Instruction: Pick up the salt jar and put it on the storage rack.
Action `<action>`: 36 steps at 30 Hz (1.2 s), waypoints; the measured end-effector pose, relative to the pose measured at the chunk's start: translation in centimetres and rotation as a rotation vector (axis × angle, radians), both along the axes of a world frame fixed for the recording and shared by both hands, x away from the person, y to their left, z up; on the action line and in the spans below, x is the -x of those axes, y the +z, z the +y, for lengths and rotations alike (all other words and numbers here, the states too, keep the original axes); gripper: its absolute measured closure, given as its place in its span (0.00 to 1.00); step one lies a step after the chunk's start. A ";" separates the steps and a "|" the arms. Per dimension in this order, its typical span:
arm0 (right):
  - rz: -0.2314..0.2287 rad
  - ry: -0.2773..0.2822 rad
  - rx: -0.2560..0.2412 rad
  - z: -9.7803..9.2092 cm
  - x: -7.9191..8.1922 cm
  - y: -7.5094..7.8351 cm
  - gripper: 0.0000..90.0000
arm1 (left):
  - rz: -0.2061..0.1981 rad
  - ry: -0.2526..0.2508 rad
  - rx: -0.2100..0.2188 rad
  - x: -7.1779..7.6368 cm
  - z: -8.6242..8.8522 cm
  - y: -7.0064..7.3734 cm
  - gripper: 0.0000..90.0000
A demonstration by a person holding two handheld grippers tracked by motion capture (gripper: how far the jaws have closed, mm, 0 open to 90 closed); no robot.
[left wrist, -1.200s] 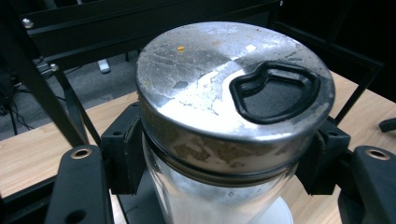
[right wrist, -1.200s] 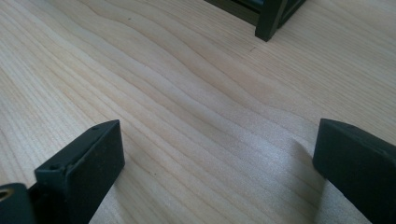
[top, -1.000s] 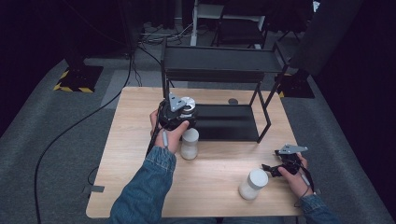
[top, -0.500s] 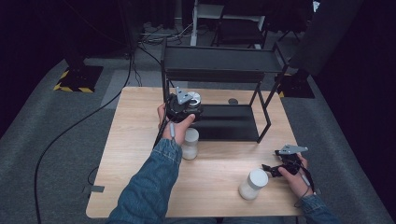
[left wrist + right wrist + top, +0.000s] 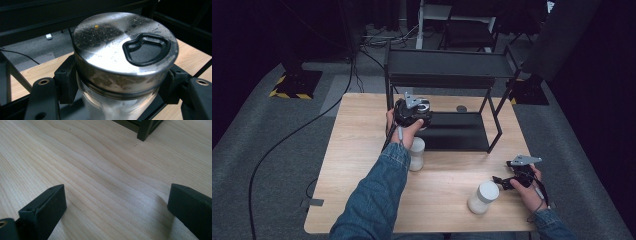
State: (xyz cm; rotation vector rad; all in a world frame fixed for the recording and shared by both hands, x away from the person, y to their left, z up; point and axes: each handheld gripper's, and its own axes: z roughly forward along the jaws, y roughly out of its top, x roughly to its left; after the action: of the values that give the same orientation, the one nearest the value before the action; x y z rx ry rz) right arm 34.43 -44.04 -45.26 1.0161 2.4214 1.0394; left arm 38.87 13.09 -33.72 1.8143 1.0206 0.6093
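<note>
The left gripper (image 5: 416, 111) has its jaws clamped around a glass jar with a steel lid (image 5: 125, 50), held at the left front edge of the black rack's lower shelf (image 5: 462, 131); this one looks nearly shelved. Two white jars wait on the table (image 5: 362, 125): one (image 5: 416, 154) mid-table, one (image 5: 483, 196) near the front edge beside the right gripper (image 5: 501, 182), jaws apart and empty.

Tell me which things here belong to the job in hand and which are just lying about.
In the job: left gripper, shut on the metal-lidded jar; black rack beside it.

Lying about: two white jars on the table; right gripper, open, holding nothing.
</note>
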 end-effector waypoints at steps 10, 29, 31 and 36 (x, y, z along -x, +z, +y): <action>0.000 0.002 0.000 0.0 0.0 0.0 0.02 | 0.051 -0.007 0.010 -2.1 0.4 -1.2 0.34; 0.002 0.003 -0.001 -0.1 0.1 0.0 0.02 | 0.100 0.014 -0.038 -4.5 0.1 -2.6 0.34; 0.002 0.004 -0.001 -0.1 0.1 0.0 0.02 | 0.103 0.017 -0.032 -4.7 0.0 -2.8 0.34; 0.001 0.004 -0.001 -0.1 0.1 0.0 0.02 | 0.115 0.003 -0.032 -5.4 0.0 -3.3 0.34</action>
State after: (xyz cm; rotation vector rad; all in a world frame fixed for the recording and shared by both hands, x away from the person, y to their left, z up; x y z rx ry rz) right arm 34.35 -44.17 -45.25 1.0136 2.4249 1.0414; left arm 44.32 13.13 -37.03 1.8944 1.0953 0.5307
